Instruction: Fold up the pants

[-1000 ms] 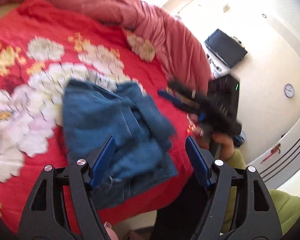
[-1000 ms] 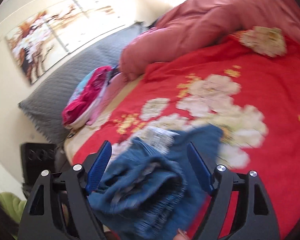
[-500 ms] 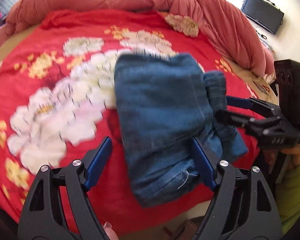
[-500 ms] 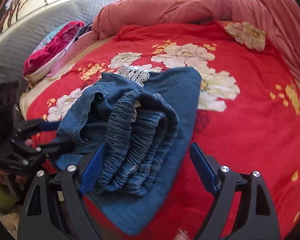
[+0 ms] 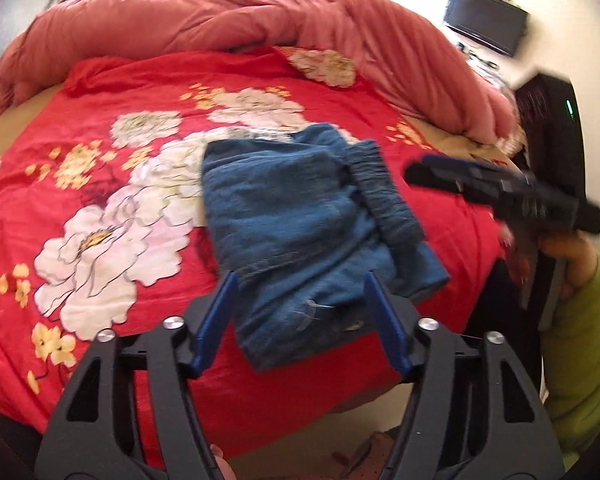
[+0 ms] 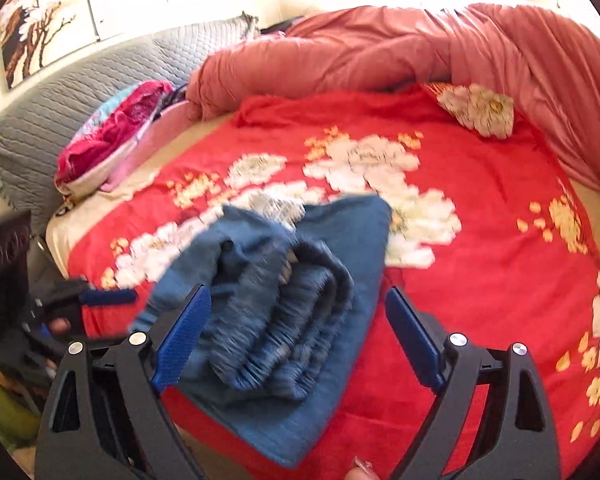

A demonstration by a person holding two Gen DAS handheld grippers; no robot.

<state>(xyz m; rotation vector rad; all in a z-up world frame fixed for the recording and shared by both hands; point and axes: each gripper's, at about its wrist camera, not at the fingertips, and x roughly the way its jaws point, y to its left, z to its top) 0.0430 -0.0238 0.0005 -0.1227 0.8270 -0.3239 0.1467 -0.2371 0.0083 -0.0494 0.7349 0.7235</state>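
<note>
Denim pants (image 5: 300, 216), folded into a blue bundle, lie on the red floral bedspread (image 5: 100, 184) near the bed's edge. Left claw (image 5: 300, 300) hangs released just before the bundle's near end; right claw (image 6: 296, 320), also released, straddles its gathered waistband.
</note>
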